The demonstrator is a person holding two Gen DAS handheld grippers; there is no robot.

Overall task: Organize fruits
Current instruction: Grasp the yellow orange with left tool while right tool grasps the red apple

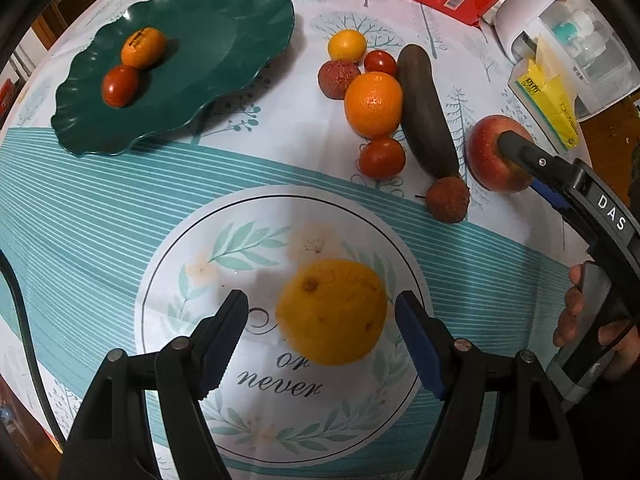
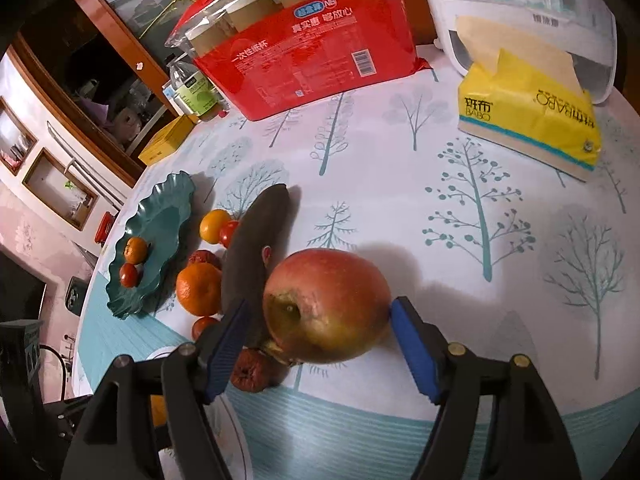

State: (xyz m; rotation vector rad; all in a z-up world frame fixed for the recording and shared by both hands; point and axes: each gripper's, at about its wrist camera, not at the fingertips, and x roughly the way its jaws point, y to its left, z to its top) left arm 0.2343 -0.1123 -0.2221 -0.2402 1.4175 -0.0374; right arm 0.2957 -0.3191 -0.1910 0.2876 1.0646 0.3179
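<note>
Right claw (image 2: 316, 344) spread wide around the round red-yellow apple (image 2: 326, 304), left claw (image 1: 320, 344) agape over the yellow orange (image 1: 332, 312); next, squeezing, lifting toward ten o'clock.

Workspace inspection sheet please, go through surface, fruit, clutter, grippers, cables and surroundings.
Surface: round table under a tree-print tablecloth.
Job's things: green plate holds a small orange and a tomato; white plate holds a yellow orange; apple, orange, dark cucumber, tomatoes and lychees loose on the cloth.
Clutter: red cup pack, yellow tissue pack, white appliance.
Grippers: left gripper open around the yellow orange; right gripper open around the apple.
Cables: black cable at the table's left edge.
Surroundings: wooden cabinet behind.
</note>
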